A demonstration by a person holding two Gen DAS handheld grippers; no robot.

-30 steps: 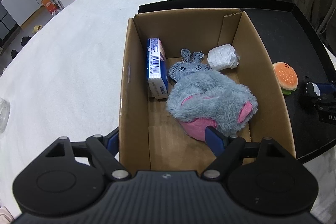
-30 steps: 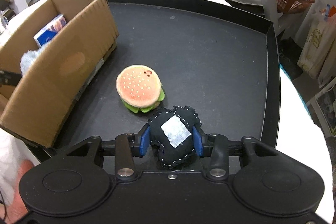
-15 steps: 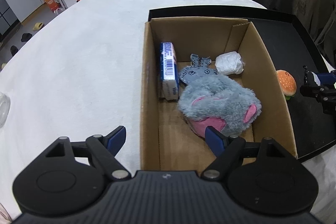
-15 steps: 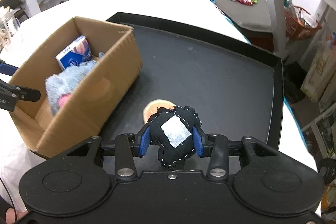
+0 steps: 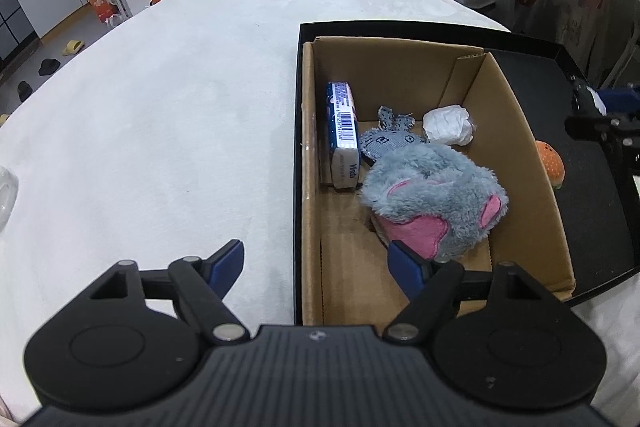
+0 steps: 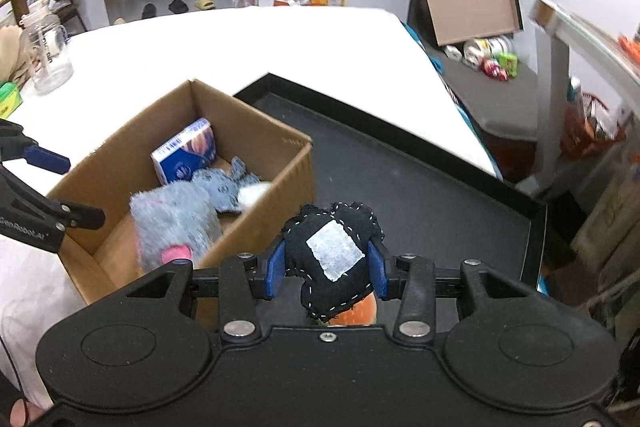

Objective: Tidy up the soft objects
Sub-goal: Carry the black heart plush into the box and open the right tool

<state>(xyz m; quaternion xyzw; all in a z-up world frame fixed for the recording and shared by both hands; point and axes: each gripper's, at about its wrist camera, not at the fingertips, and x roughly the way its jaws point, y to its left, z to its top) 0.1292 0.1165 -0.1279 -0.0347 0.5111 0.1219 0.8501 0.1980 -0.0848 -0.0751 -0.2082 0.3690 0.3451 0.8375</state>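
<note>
My right gripper [image 6: 327, 269] is shut on a black stitched plush [image 6: 332, 259] with a white patch, held in the air over the black tray, right of the cardboard box [image 6: 280, 195]. The box [image 5: 520, 131] holds a fluffy grey-and-pink plush [image 5: 432, 195], a small grey denim toy [image 5: 386, 137], a white wad [image 5: 446, 125] and a blue carton [image 5: 343, 131]. A burger plush [image 5: 551, 163] lies on the tray beside the box, mostly hidden under the black plush in the right wrist view [image 6: 360, 309]. My left gripper [image 5: 318, 267] is open and empty above the box's near left wall.
The black tray [image 6: 420, 187] sits on a white cloth-covered table [image 5: 160, 107]. A clear jar [image 6: 48, 55] stands at the table's far left. Shelves, a basket and clutter stand off the table to the right.
My right gripper has risen with the black plush and swung toward the box. My left gripper has pulled back and to the left, still open.
</note>
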